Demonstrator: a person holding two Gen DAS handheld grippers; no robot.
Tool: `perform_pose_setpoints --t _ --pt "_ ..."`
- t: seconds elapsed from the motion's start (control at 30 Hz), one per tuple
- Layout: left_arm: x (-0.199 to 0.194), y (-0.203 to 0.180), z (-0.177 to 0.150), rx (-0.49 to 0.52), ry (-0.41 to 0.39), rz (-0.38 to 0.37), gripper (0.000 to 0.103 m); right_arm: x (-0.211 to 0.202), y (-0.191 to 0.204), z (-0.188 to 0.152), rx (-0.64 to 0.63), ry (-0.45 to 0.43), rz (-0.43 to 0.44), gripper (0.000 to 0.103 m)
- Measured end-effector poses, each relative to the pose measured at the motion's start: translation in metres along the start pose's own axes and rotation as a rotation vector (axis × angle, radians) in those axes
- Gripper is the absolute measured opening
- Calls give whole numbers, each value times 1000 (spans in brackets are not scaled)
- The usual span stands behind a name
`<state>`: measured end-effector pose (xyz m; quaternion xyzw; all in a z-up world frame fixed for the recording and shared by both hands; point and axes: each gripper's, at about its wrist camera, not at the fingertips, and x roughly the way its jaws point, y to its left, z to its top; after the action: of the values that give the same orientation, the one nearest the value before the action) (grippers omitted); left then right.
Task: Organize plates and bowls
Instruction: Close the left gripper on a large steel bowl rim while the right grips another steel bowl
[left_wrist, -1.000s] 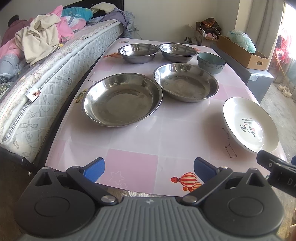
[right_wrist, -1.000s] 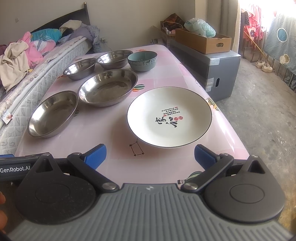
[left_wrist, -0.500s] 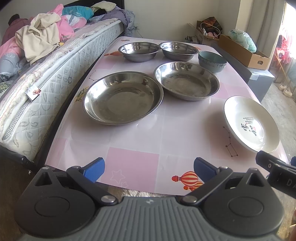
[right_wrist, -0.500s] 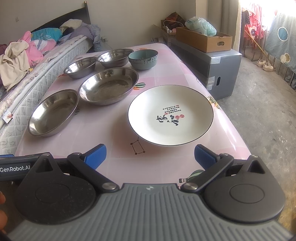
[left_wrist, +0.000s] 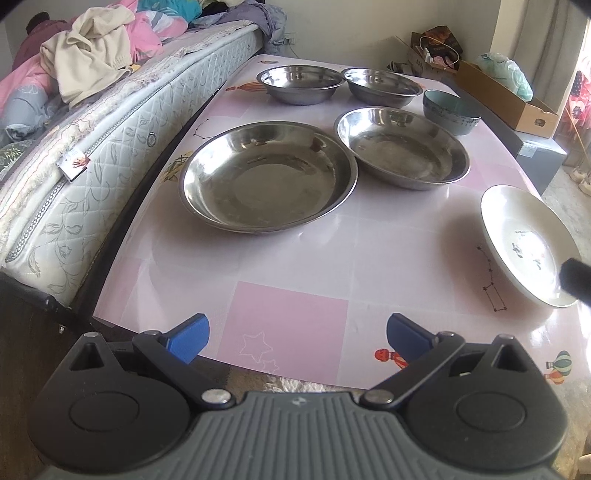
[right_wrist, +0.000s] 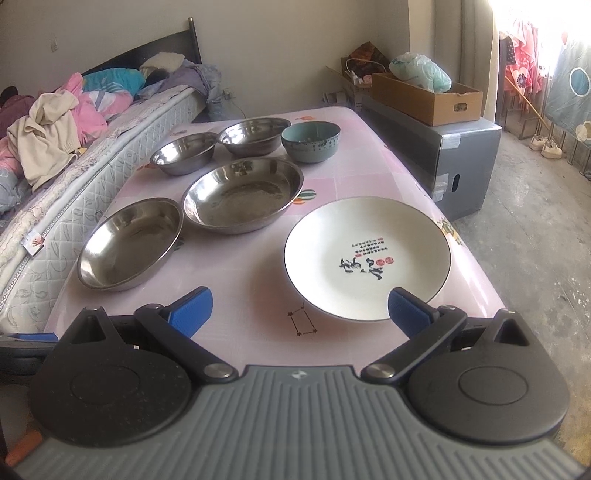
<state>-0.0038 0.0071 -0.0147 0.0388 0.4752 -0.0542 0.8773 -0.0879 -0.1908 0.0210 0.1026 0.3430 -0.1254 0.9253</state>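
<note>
On the pink table (left_wrist: 288, 321) lie two wide steel plates: the near one (left_wrist: 267, 181) (right_wrist: 129, 242) and the far one (left_wrist: 402, 147) (right_wrist: 242, 194). Behind them stand two small steel bowls (left_wrist: 301, 83) (left_wrist: 382, 85) and a teal bowl (left_wrist: 450, 110) (right_wrist: 310, 140). A white plate with black writing (right_wrist: 367, 256) (left_wrist: 528, 243) sits at the right. My left gripper (left_wrist: 297, 334) hangs open over the table's near edge. My right gripper (right_wrist: 299, 308) is open too, its right fingertip (right_wrist: 408, 310) over the white plate's near rim.
A mattress (left_wrist: 92, 147) heaped with clothes (left_wrist: 92, 55) runs along the table's left side. To the right stands a grey cabinet (right_wrist: 443, 158) with a cardboard box (right_wrist: 428, 96) on it. Bare floor (right_wrist: 535, 236) lies to the right.
Both grippers have moved forward over the table. The dishes look closer, and the right fingertip now overlaps the white plate's near rim. No dish has moved.
</note>
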Motion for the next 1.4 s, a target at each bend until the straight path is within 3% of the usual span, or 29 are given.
perform_pose_setpoints --t 0.13,0.23,0.37,0.53,0.67,0.8,1.1,1.4 --pt "14 19 3 -40 20 22 103 -3 4 9 -53 -68 2 102" --pt "22 39 8 -85 34 44 103 3 5 27 -109 -63 -11 102" --pt "26 66 19 -138 26 81 103 5 -1 47 -89 -114 -4 102" --pt "25 97 39 -196 -2 122 103 7 -12 71 -77 -206 169 102" --pt "26 111 60 -234 -37 137 103 23 -6 91 -101 -204 161 102" --pt "31 121 82 -272 -81 117 103 48 -2 107 -83 -168 201 102" --pt "55 132 127 -323 -149 46 103 93 5 142 -78 -193 222 102" --pt "77 131 181 -272 -278 -27 102 149 38 187 -7 -164 311 101"
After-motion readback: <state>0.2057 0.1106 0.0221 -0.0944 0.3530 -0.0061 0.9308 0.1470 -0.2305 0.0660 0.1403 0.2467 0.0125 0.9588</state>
